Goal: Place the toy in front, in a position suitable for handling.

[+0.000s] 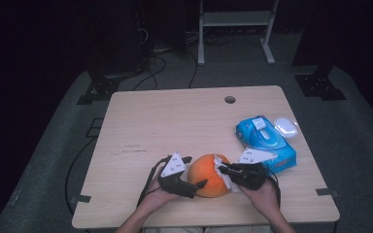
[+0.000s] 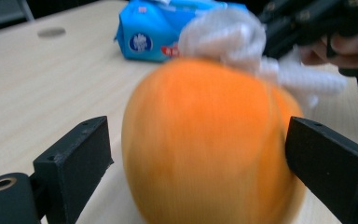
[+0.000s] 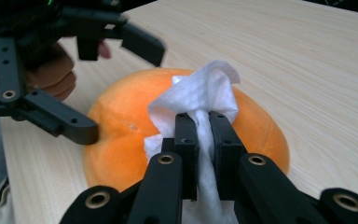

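High view: round orange fruit (image 1: pixel 209 175) at near edge of pale wooden table (image 1: pixel 175 121), between left gripper (image 1: pixel 200 184) and right gripper (image 1: pixel 220 169).

Left gripper view: black jaws wide, flanking smooth fruit (image 2: pixel 205 140).

Right gripper view: jaws pinch crumpled white wipe (image 3: pixel 200 100) against fruit (image 3: pixel 121 126).

Dim lab recording space
Bare wooden tabletop (image 1: pixel 175 121) on grey carpet, floor cables (image 1: pixel 150 73), metal stand frame (image 1: pixel 235 29) behind.
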Available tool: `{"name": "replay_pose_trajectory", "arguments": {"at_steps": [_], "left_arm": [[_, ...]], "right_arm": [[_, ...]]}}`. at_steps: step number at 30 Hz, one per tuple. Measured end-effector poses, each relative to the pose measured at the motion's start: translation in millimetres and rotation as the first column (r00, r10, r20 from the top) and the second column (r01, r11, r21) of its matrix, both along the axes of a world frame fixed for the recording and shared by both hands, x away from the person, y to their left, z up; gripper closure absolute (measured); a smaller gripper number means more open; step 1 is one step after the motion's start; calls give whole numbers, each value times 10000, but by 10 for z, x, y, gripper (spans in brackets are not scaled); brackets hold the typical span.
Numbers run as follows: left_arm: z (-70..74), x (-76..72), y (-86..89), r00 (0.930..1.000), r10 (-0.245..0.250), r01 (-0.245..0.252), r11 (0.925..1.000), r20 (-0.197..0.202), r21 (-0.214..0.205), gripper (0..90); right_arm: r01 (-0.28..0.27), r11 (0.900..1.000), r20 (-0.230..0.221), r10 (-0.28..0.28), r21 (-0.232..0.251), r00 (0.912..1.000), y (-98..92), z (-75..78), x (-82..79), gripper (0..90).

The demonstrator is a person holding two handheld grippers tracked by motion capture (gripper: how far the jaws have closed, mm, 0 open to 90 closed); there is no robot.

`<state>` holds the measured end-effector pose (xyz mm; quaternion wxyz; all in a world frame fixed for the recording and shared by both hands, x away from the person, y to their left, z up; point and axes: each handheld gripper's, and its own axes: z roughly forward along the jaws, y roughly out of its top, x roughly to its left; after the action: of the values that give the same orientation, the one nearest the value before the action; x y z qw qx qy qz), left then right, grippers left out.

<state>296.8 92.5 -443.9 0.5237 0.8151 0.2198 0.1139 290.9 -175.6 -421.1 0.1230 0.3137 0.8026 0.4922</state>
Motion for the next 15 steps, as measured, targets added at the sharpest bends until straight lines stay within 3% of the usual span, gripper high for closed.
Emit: {"name": "replay_pose_trajectory", "arguments": {"at_steps": [1,4,5,9,10,12,14,15], "left_arm": [[-10,-4,-15,9998,-147,147,9999,-98,-18,160],[39,-48,-75,9987,-109,91,9993,491,369,297],[66,-68,-88,9974,-100,68,9990,716,448,322],[116,-159,-137,9880,-229,108,9968,1527,796,371],[115,-162,-135,9883,-254,138,9969,1503,773,373],[93,-136,-111,9910,-232,160,9983,1319,553,360],[72,-87,-92,9951,-28,1,9996,990,274,250],[47,-38,-85,9983,229,-241,9995,541,211,167]], "right_arm": [[47,10000,-18,-47,2,10000,-10,5,7,826],[-49,9996,-9,49,264,10000,44,49,-27,826],[-221,9990,89,217,392,9997,82,84,-65,826],[-751,9972,870,753,-47,9934,254,210,-190,826],[-666,9973,990,695,-323,9927,256,206,-183,826],[-508,9984,811,528,-259,9953,189,167,-135,826],[-315,9991,589,331,-277,9977,100,113,-87,826],[-256,9992,474,270,-307,9985,67,91,-72,826]]}}
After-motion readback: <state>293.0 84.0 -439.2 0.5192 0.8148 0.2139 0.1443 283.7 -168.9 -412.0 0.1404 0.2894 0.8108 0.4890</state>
